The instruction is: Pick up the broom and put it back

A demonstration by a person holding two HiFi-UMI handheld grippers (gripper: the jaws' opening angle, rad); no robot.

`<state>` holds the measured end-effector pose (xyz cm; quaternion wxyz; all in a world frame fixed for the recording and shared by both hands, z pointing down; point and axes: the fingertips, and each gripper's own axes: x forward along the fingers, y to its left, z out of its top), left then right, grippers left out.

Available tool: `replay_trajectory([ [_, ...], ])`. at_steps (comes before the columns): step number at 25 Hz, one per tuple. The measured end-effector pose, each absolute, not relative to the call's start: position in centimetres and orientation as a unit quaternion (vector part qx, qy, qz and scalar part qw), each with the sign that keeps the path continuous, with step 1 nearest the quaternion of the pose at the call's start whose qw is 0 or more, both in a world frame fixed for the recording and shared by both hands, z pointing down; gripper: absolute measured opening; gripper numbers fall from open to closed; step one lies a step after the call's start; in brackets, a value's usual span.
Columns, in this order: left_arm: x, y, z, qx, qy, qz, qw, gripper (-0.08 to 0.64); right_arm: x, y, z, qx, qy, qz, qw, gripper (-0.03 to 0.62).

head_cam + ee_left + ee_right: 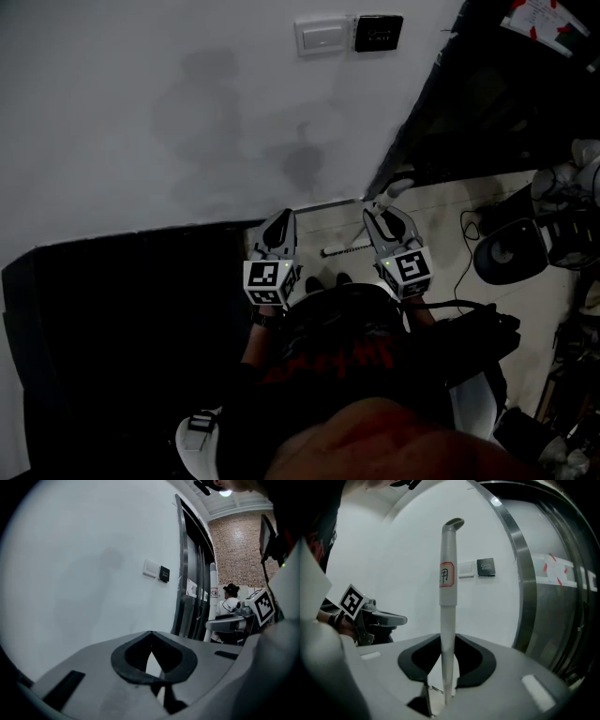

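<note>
**Caller:** Where is the broom, and what holds it?

**Operator:** My right gripper (447, 641) has its two dark pads closed narrowly on the broom (448, 597), gripping the pale handle low down. The handle stands upright between the jaws, in front of the white wall (393, 564). It ends in a grey hooked cap (453, 524), and a red-outlined label (446, 575) sits partway up.

**Caller:** And the other one?

**Operator:** My left gripper (150, 635) holds nothing. Its pads meet at their tips, and only bare wall shows through the small gap behind them.

**Caller:** How do they sit in the room?

**Operator:** In the head view, both grippers point forward, side by side and apart, with the left one at my left. Ahead is the white wall, with a light switch (321, 36) and a dark panel (378, 33) just beside it, high up. In the right gripper view, a metal door frame (518, 569) runs up to the right of the broom. The whole scene is dimly lit.
</note>
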<state>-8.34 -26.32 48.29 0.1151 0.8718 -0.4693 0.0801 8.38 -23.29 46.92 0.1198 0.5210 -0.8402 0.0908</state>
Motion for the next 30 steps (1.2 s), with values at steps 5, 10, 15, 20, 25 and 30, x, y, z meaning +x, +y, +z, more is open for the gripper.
replay_trajectory([
  [5, -7.7, -26.1, 48.8, 0.872, -0.466, 0.087, 0.122, 0.005, 8.3, -23.1, 50.4, 0.503, -0.846, 0.105, 0.145, 0.091],
  [10, -8.6, -24.7, 48.5, 0.867, -0.473, 0.099, 0.125, 0.005, 7.5, -22.4, 60.7, 0.479, -0.837, 0.141, 0.223, 0.089],
  [15, -9.7, -23.0, 49.4, 0.844, -0.502, 0.123, 0.140, 0.005, 7.3, -23.7, 73.3, 0.446, -0.824, 0.215, 0.276, 0.089],
  [20, -11.1, -21.3, 51.2, 0.805, -0.550, 0.146, 0.169, 0.005, 7.7, -27.0, 84.4, 0.416, -0.798, 0.269, 0.343, 0.089],
  [25, -13.2, -16.1, 53.6, 0.751, -0.599, 0.180, 0.214, 0.005, 7.7, -31.3, 88.5, 0.414, -0.797, 0.283, 0.336, 0.091],
  [30, -14.6, -12.6, 55.1, 0.720, -0.621, 0.201, 0.235, 0.005, 6.6, -40.6, 88.4, 0.454, -0.793, 0.301, 0.274, 0.098],
])
